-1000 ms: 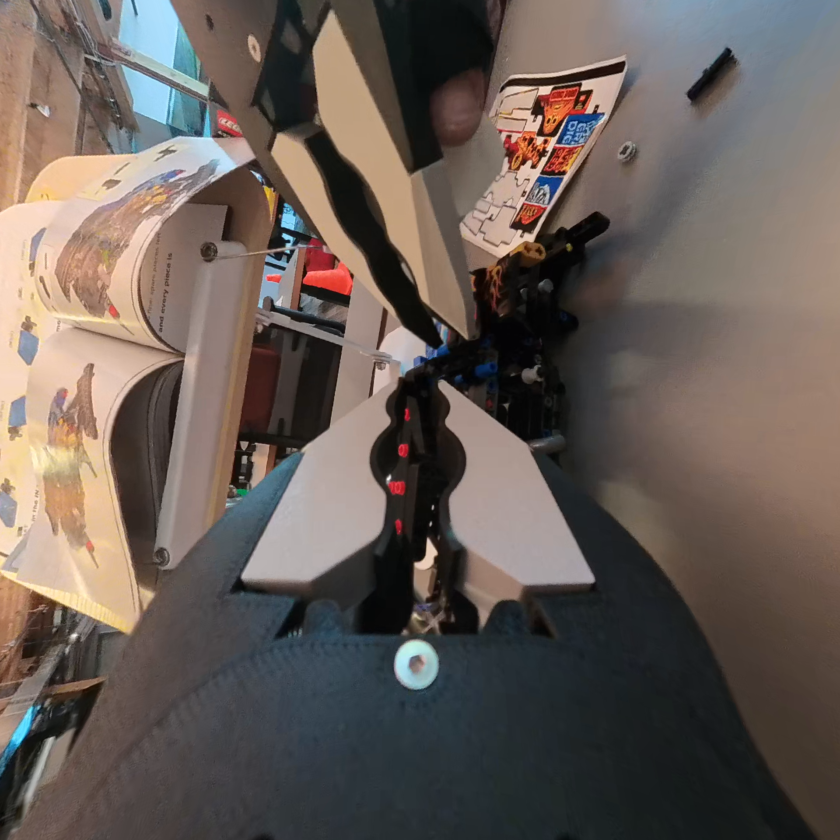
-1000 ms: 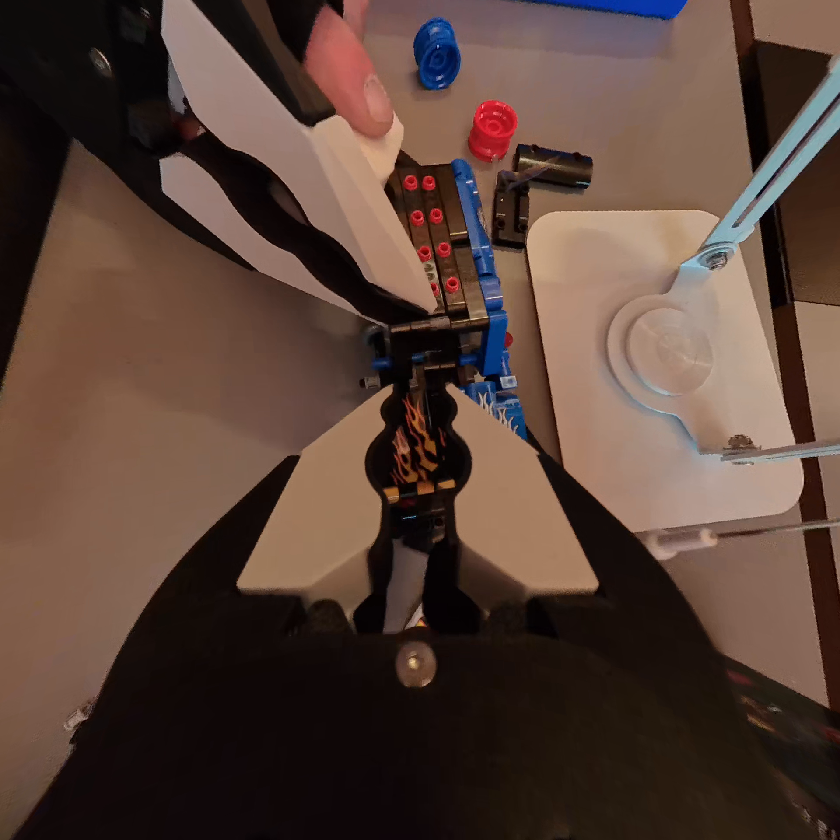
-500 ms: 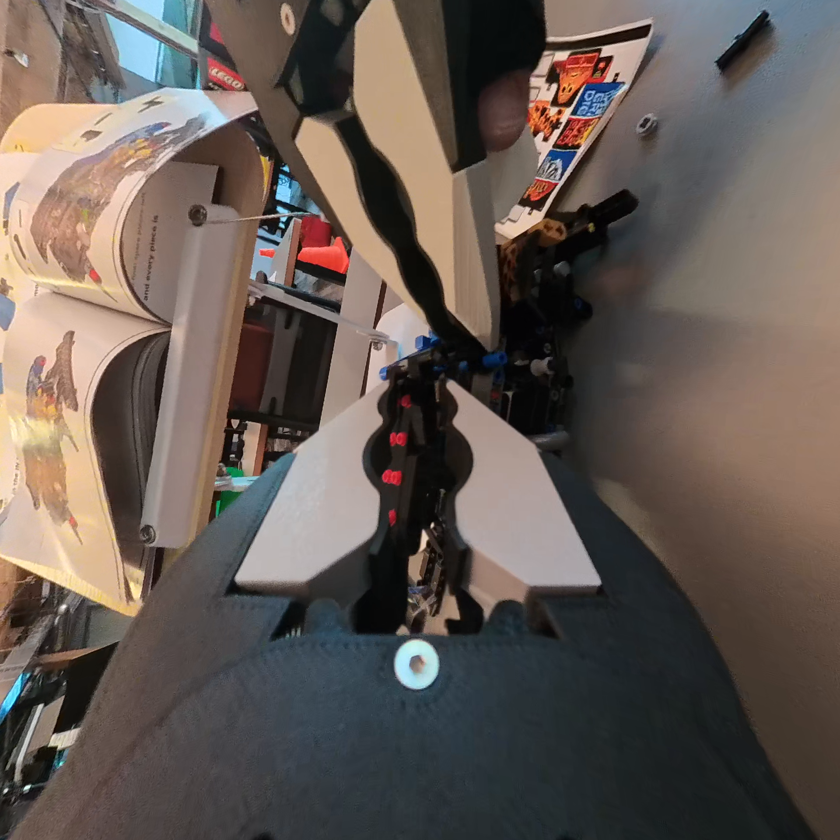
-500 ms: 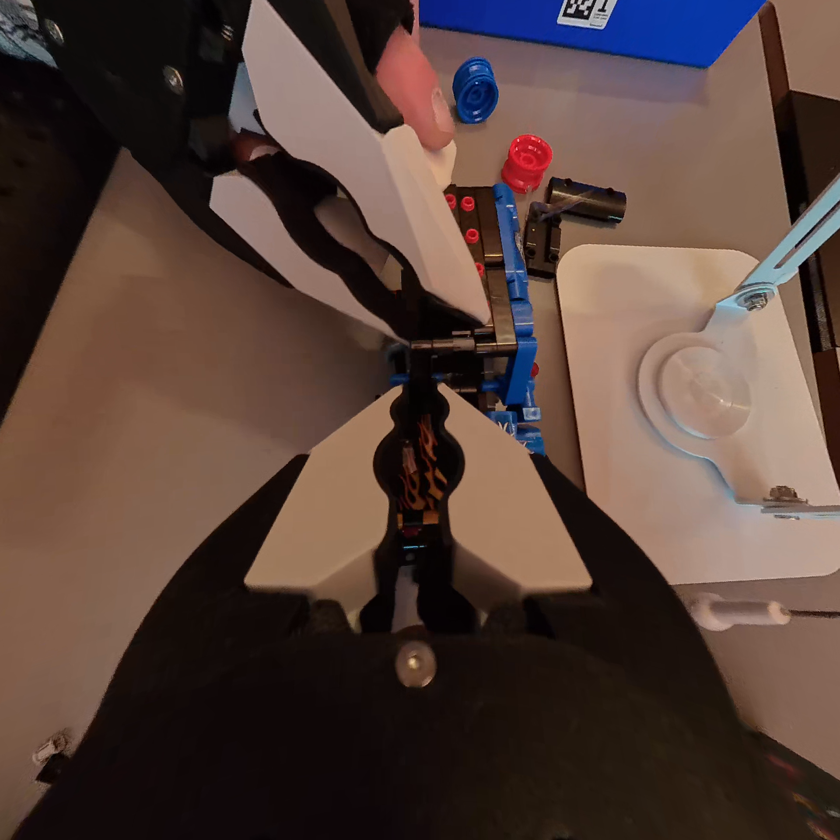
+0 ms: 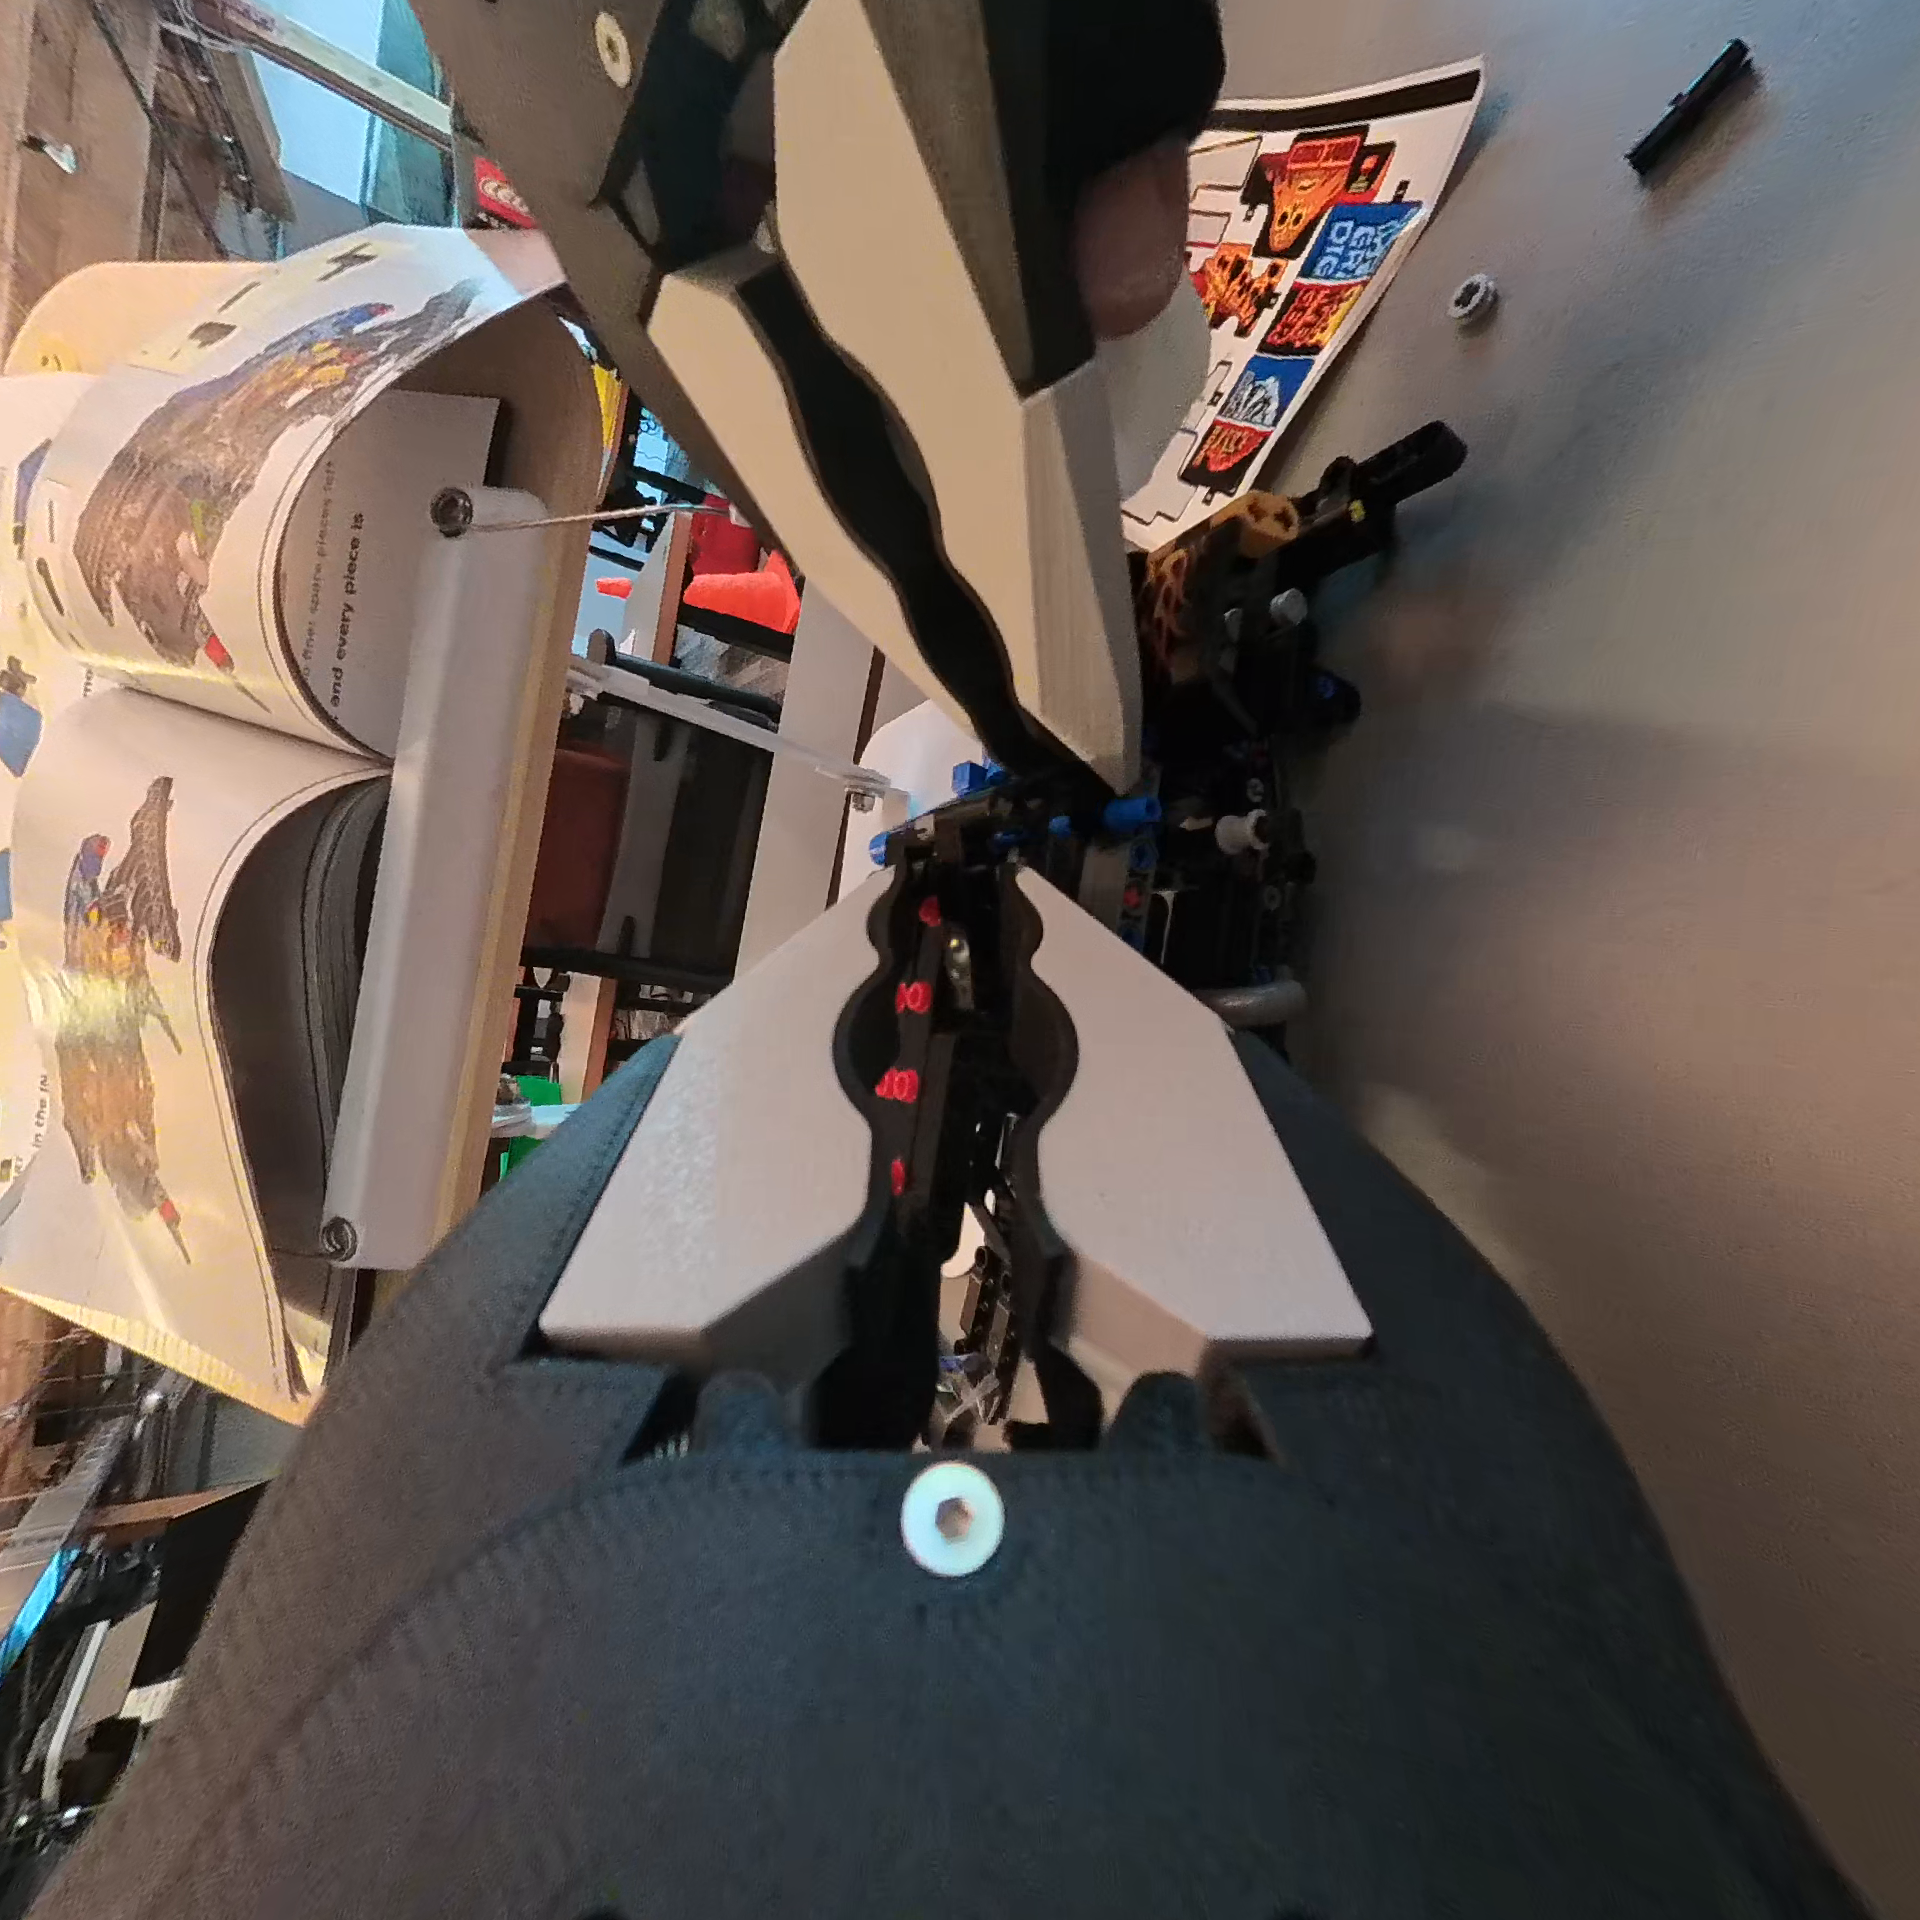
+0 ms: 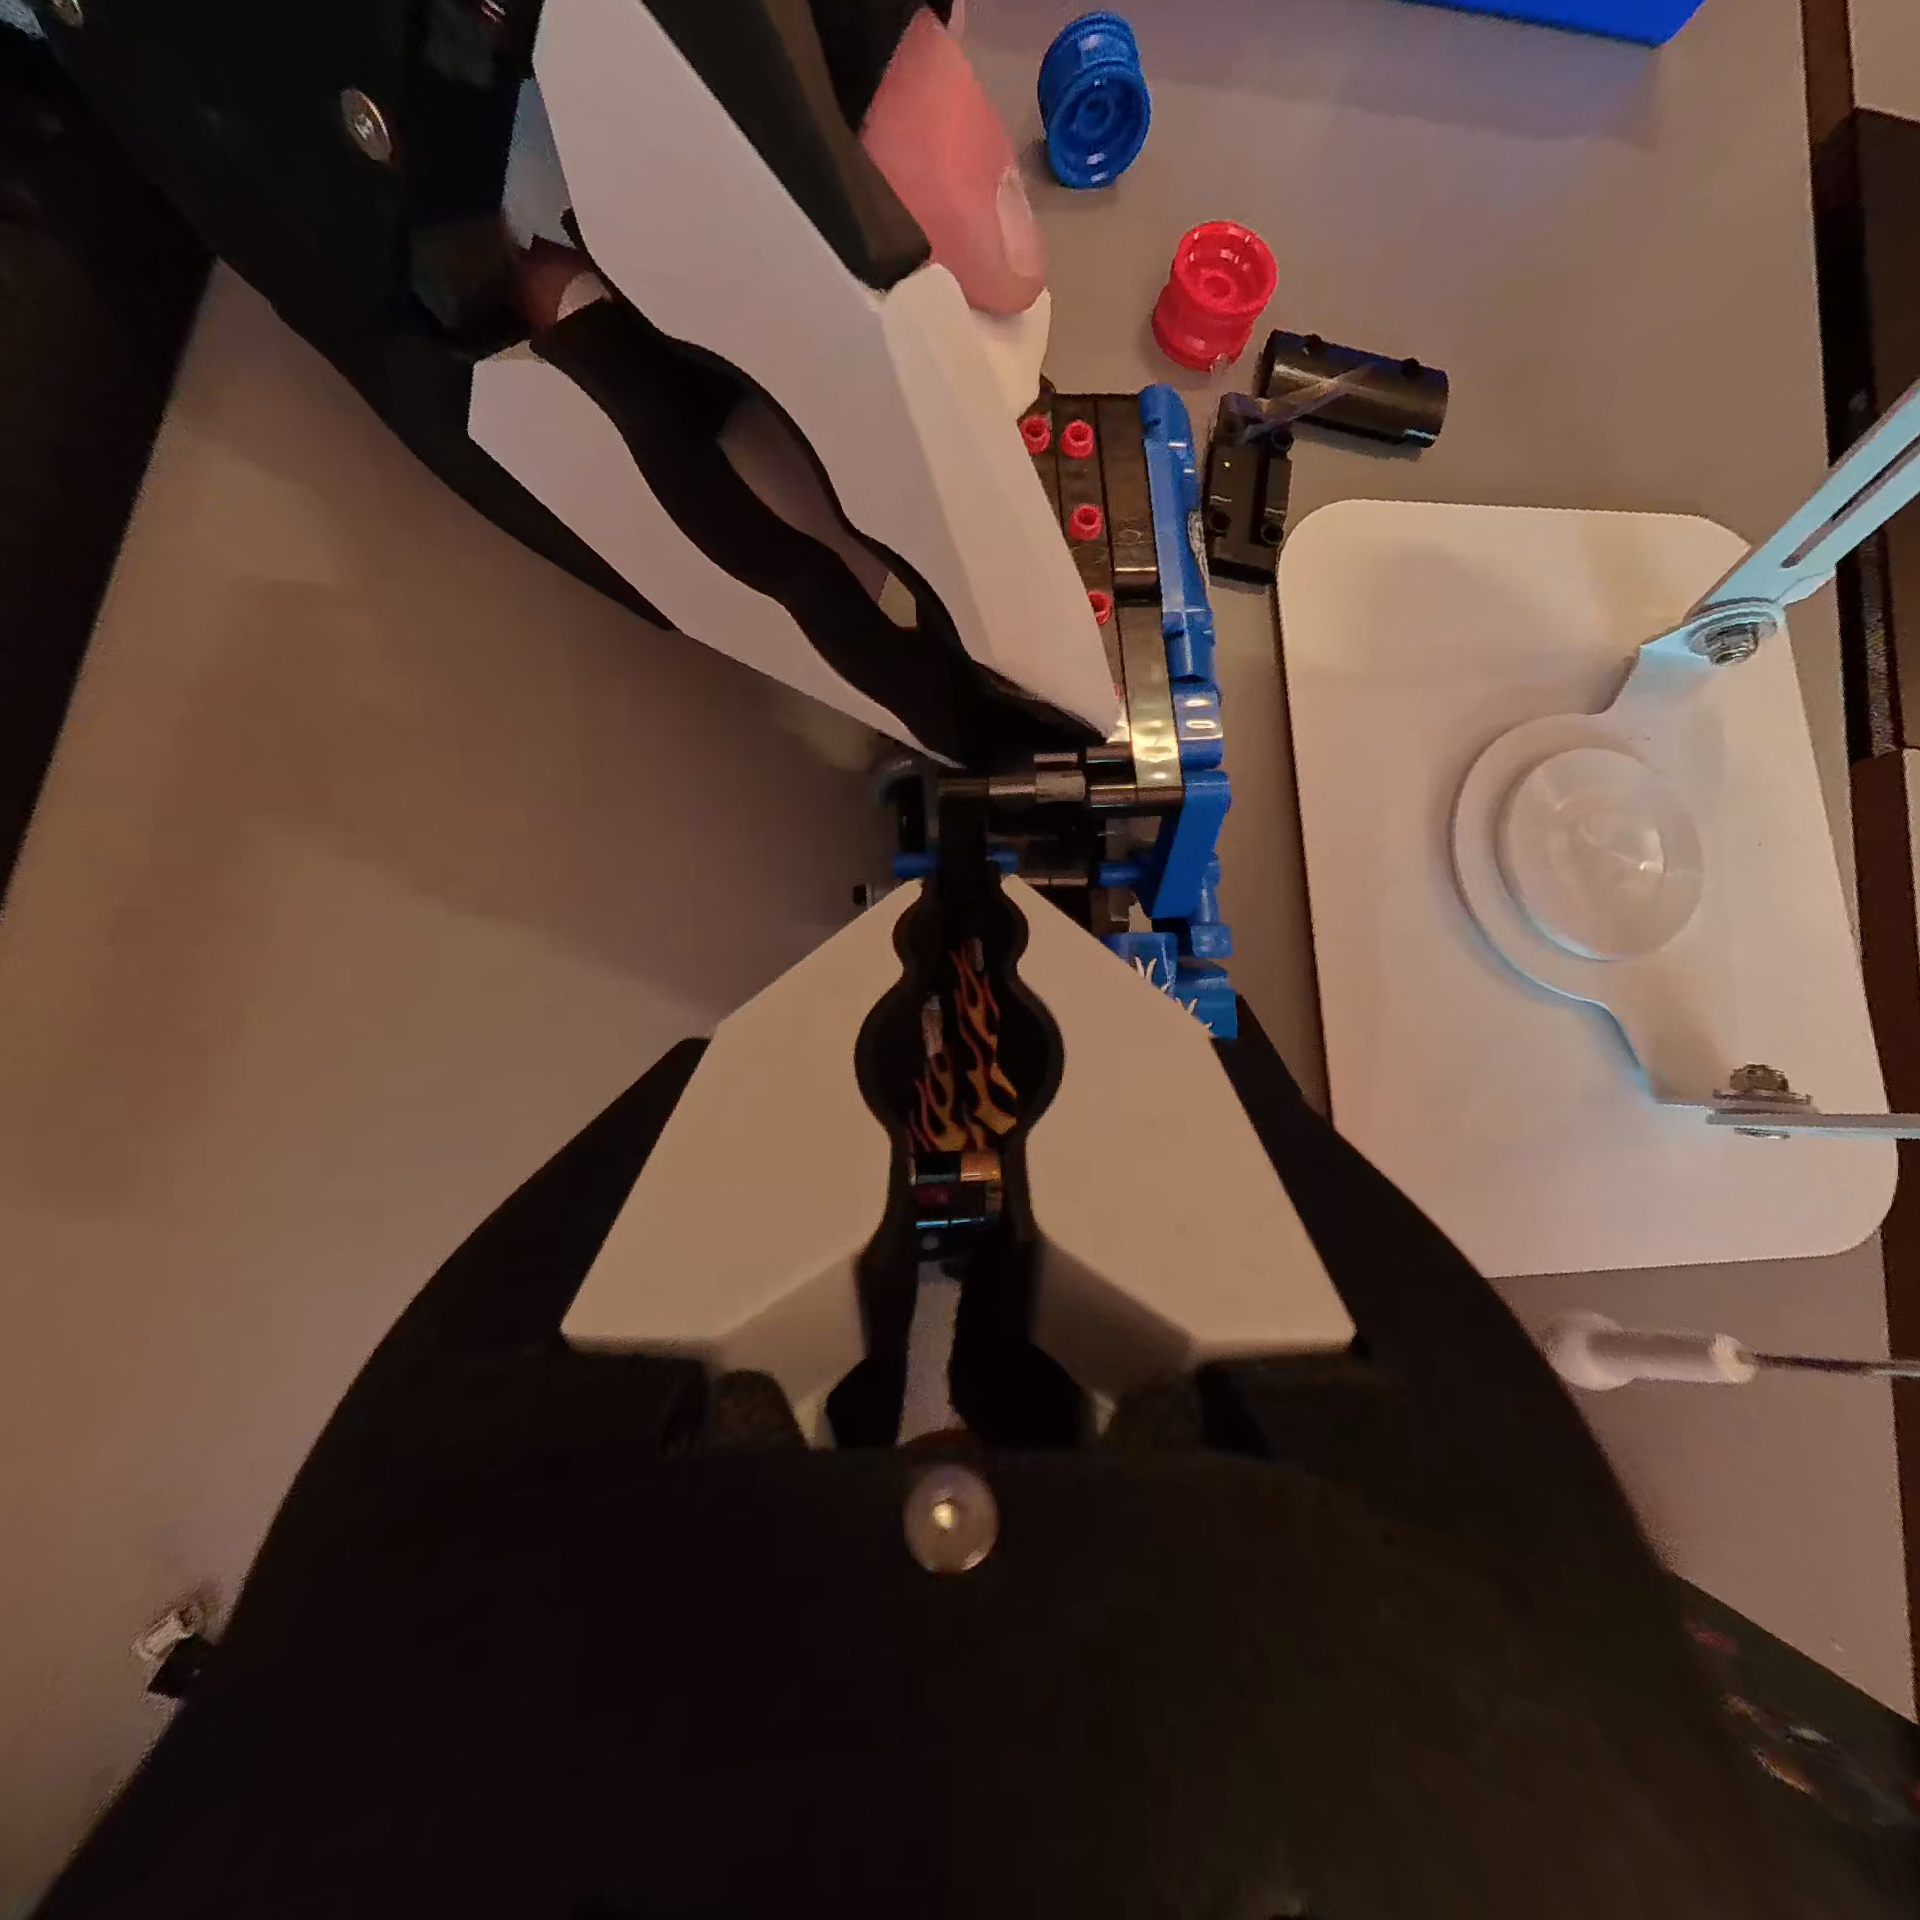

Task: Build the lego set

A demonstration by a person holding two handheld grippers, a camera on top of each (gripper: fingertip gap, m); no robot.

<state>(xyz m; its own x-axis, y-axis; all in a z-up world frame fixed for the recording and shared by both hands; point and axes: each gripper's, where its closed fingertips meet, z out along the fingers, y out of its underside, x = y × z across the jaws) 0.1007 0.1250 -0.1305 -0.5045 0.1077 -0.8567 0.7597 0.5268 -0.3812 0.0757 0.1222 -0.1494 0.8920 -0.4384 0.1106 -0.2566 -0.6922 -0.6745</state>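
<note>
Evidently a pressing-together step: both grippers clamp one black-and-blue lego vehicle model [image 6: 1153,665] low over the grey table [image 6: 416,831]. Left gripper [image 5: 961,883] is clenched on the black side with red pins; right gripper [image 6: 961,894] is clenched on the flame-stickered end. Best to squeeze squarely, without twisting. Loose red wheel hub [image 6: 1214,293] and blue wheel hub [image 6: 1093,99] lie nearby.

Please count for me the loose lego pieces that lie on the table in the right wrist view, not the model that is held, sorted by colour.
Blue: 1, a wheel hub
Red: 1, a wheel hub
Black: 2, a cylinder piece and a connector block touching it
Total: 4
</note>
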